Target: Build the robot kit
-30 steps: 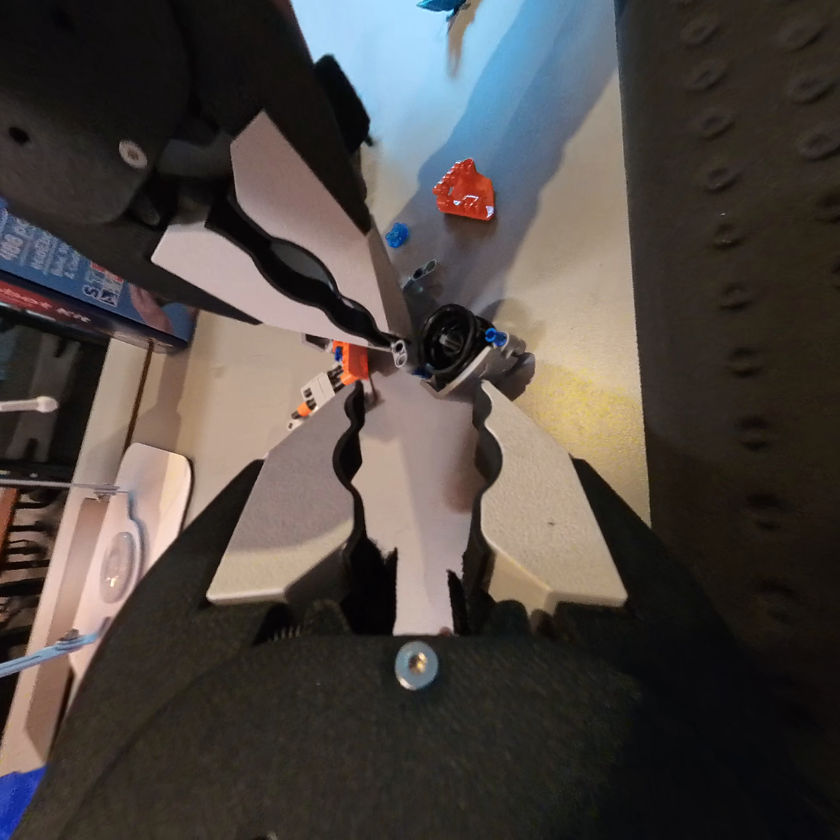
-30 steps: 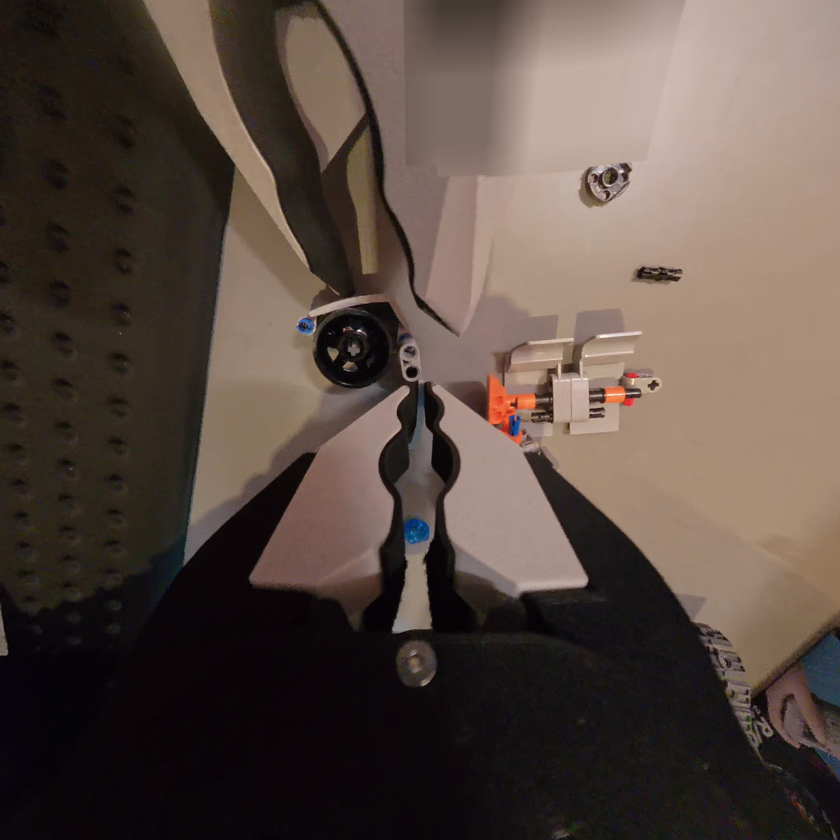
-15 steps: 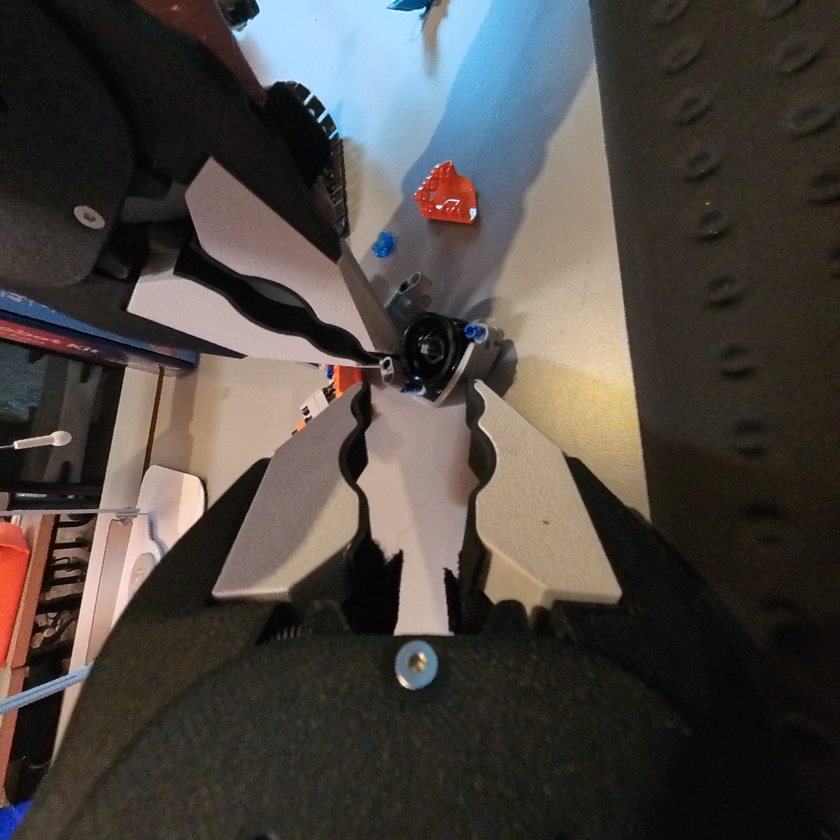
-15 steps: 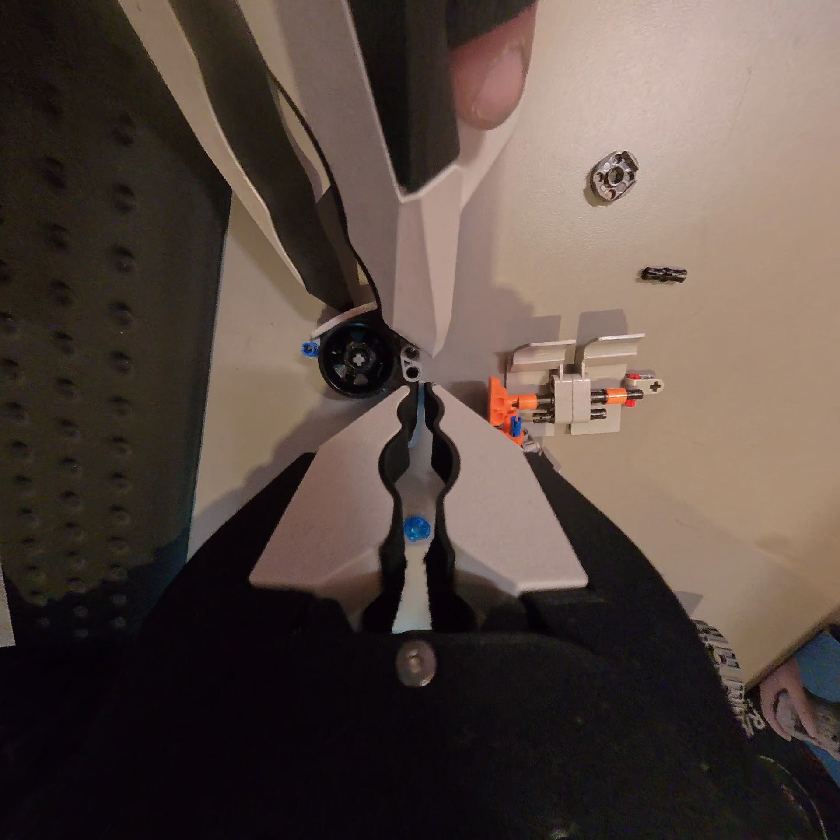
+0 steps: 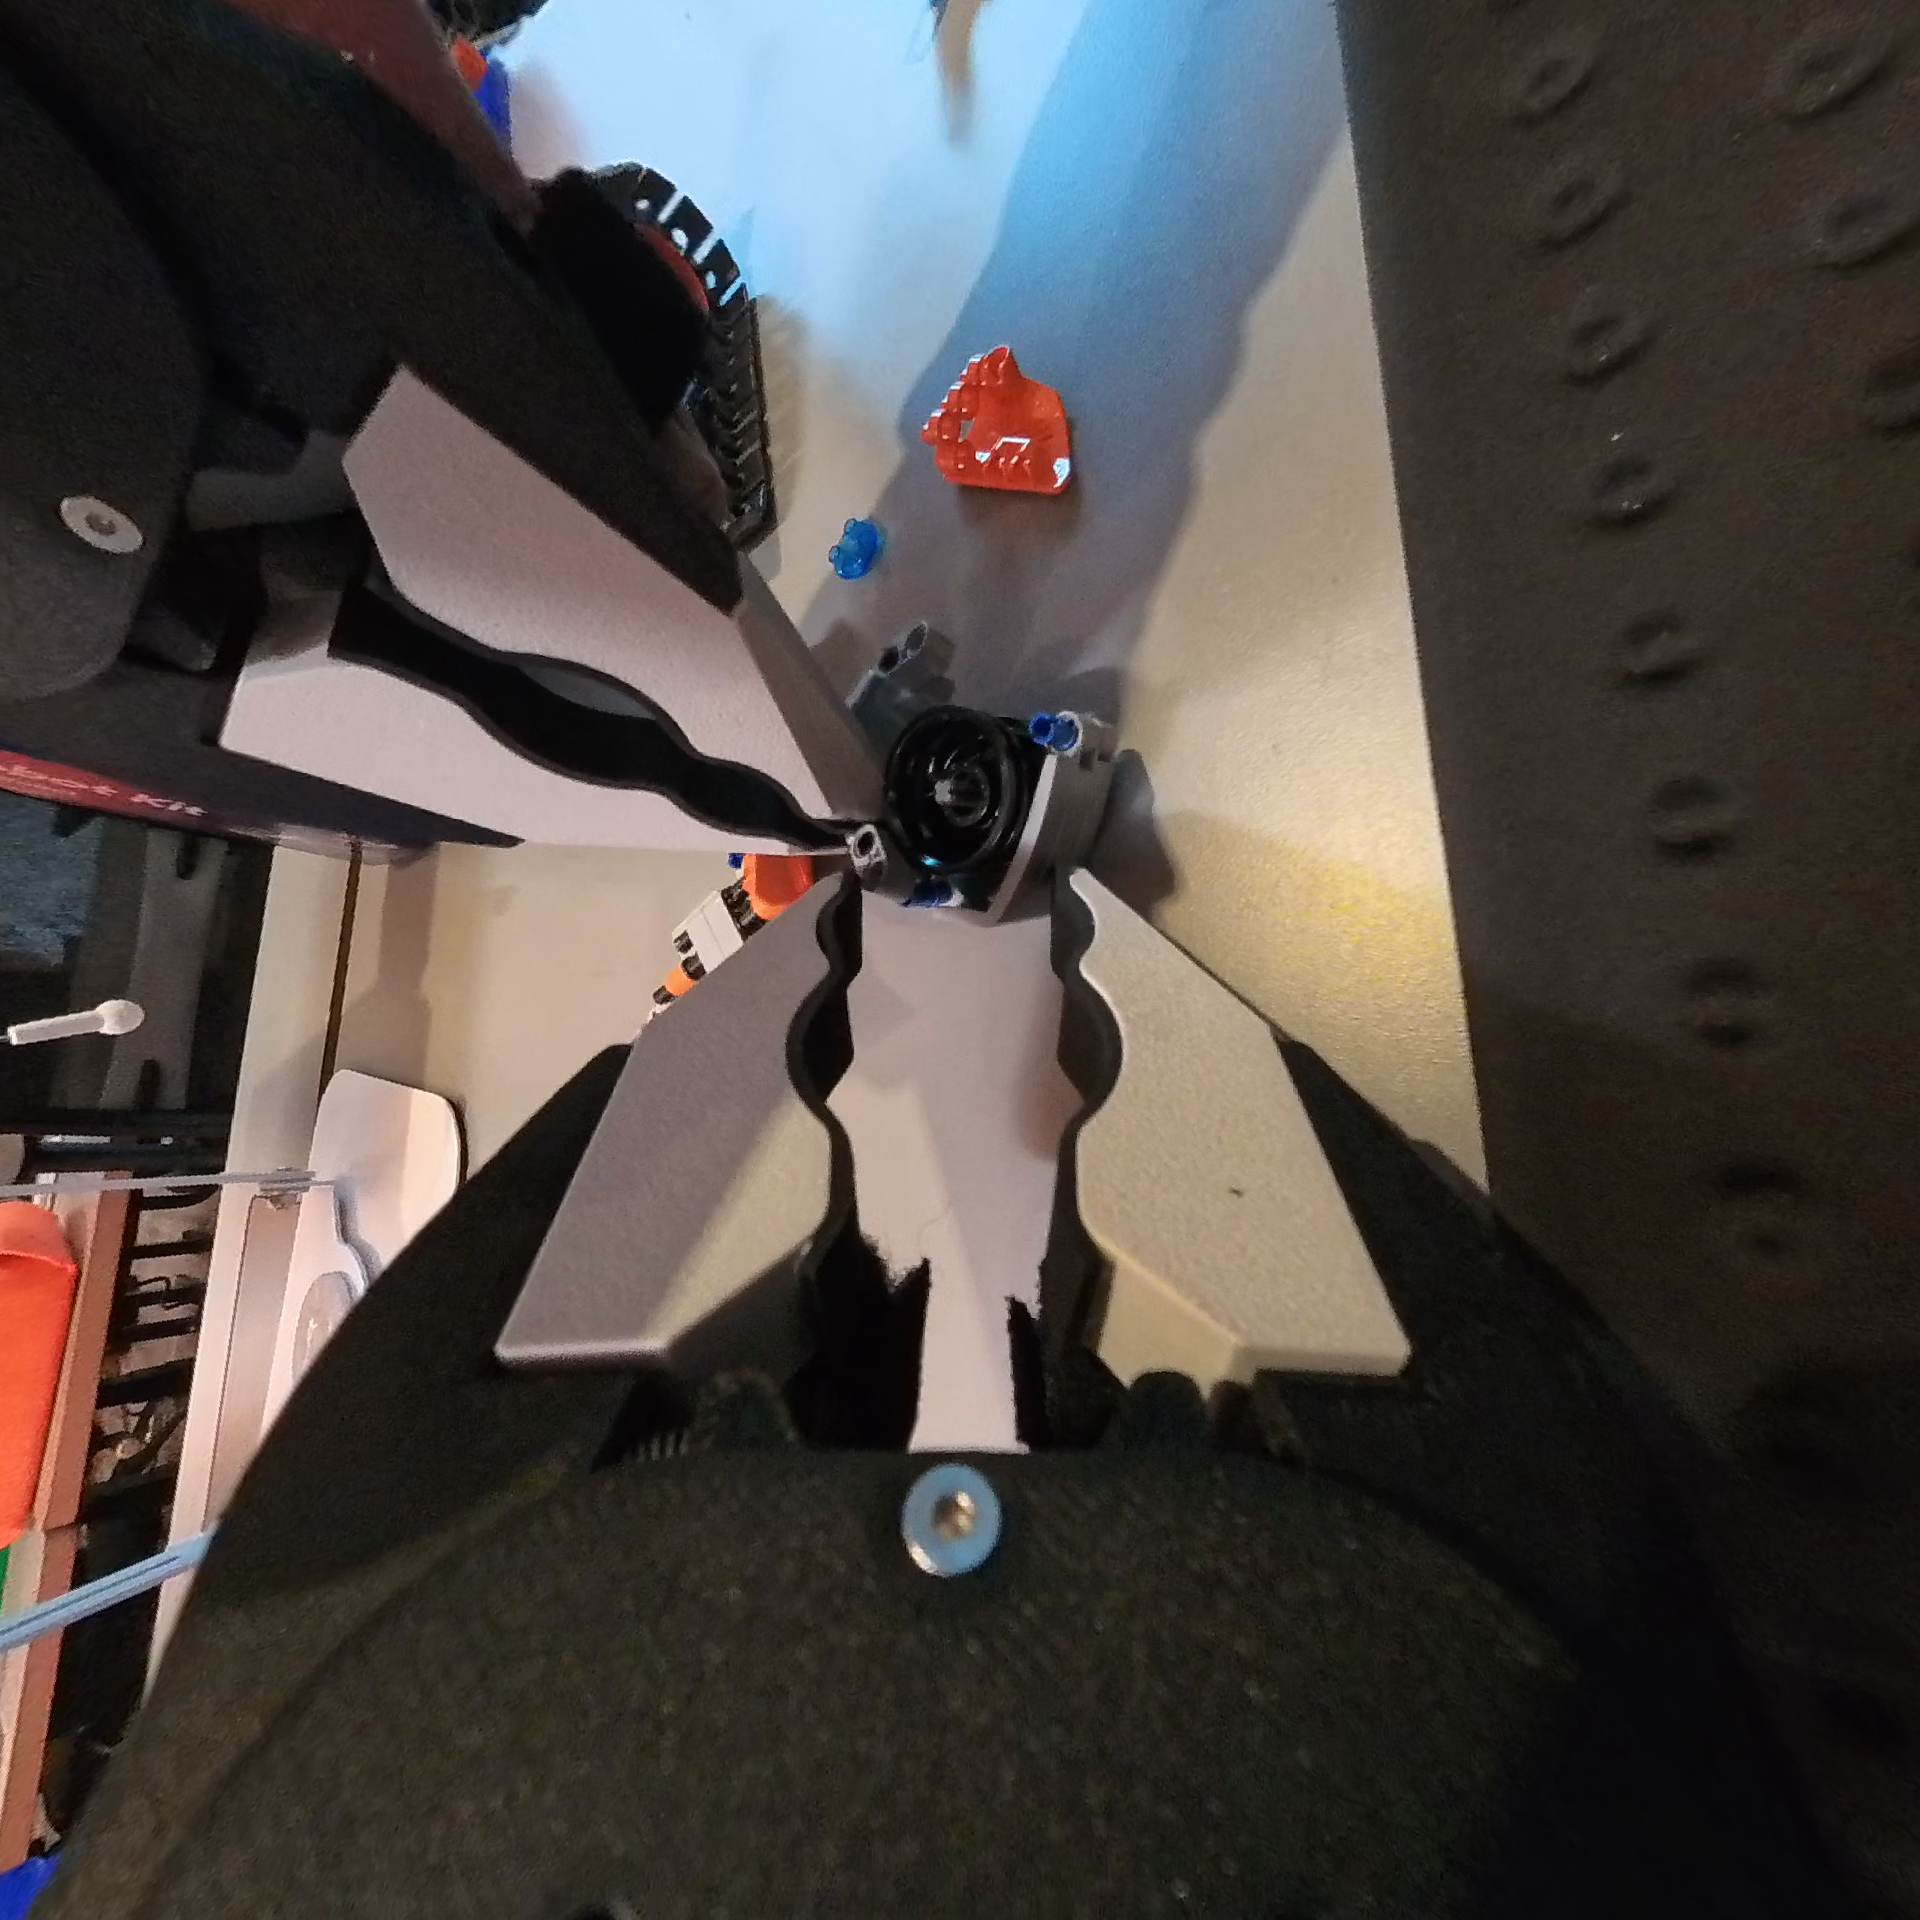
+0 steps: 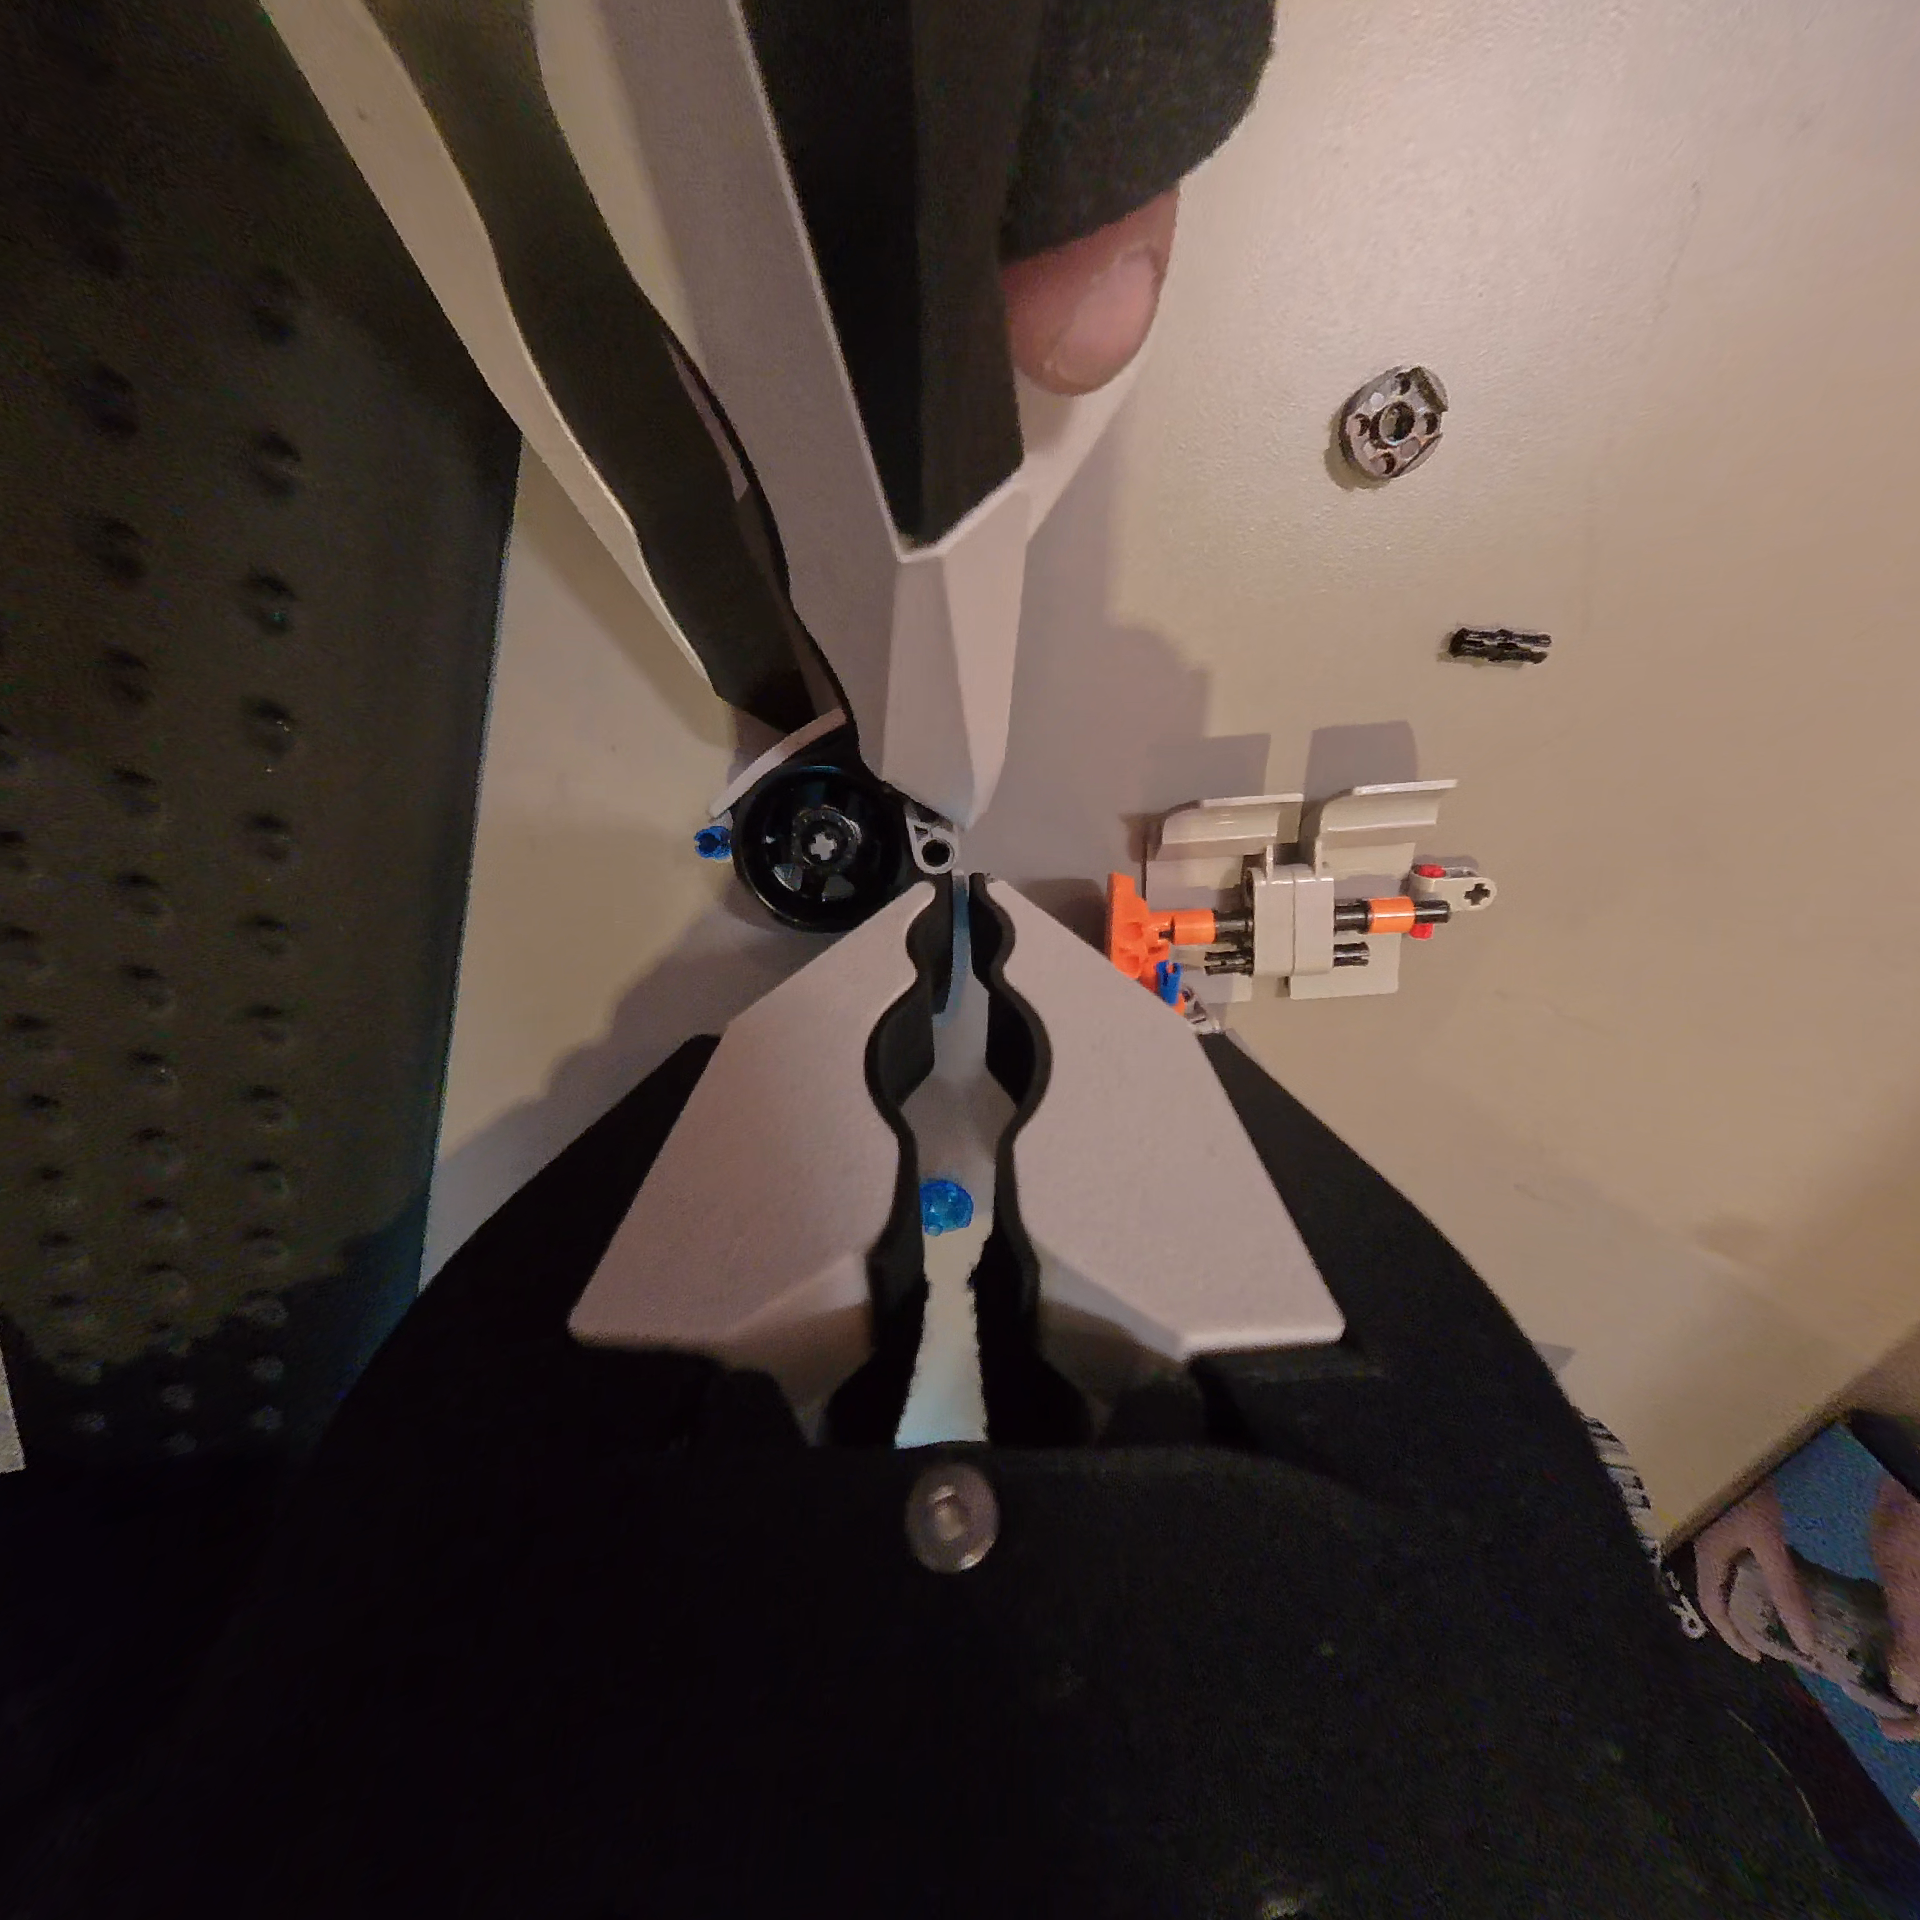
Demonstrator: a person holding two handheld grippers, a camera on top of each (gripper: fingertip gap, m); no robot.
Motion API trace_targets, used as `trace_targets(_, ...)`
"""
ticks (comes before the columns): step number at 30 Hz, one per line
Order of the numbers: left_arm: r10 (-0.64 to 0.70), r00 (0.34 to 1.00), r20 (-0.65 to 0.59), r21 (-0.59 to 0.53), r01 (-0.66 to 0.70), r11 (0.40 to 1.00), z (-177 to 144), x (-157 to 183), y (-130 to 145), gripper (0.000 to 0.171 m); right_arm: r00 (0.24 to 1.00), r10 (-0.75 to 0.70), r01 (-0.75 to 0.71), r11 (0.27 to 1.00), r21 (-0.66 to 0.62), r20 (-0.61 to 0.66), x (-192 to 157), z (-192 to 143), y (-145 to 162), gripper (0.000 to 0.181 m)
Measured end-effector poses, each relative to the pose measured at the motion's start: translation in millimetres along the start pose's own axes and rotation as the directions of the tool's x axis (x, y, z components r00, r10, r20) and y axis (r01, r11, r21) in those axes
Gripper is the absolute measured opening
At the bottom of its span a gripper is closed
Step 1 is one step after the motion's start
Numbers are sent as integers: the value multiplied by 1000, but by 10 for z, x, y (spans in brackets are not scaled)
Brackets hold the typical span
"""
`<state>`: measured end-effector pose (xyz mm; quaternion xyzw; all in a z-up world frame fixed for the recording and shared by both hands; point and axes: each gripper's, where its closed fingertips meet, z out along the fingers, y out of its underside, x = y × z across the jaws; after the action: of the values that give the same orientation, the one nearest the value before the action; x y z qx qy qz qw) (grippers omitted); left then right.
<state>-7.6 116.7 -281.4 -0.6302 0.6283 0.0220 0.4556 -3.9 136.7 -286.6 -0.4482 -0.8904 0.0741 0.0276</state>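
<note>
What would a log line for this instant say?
left claw: open, tips flanking wheel | right claw: almost shut, tips at connector beside wheel | nearby: grey-orange assembly

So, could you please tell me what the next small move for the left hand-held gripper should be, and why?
Probably close the left hand-held gripper gently on the black wheel. Its jaws stand open on either side of it, while the right hand-held gripper has its nearly closed tips at the small grey connector beside the wheel. A firm hold should steady it.
</note>
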Motion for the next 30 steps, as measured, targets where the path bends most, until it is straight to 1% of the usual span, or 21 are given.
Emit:
trace_targets(11, -4, 1000, 5, -3, 4, 1000, 0, -6, 12, 33, 1000, 0, 1, 999, 32, -4, 4, -12, -11, 0)
trace_targets(20, 8, 1000, 19, -13, -7, 1000, 7, -15, 24, 35, 1000, -11, 11, 1000, 1, -3, 0, -37, -37, 0)
trace_targets(30, 10, 1000, 25, -19, -9, 1000, 8, -23, 34, 34, 1000, -18, 20, 998, -63, 20, 10, -34, -29, 0)
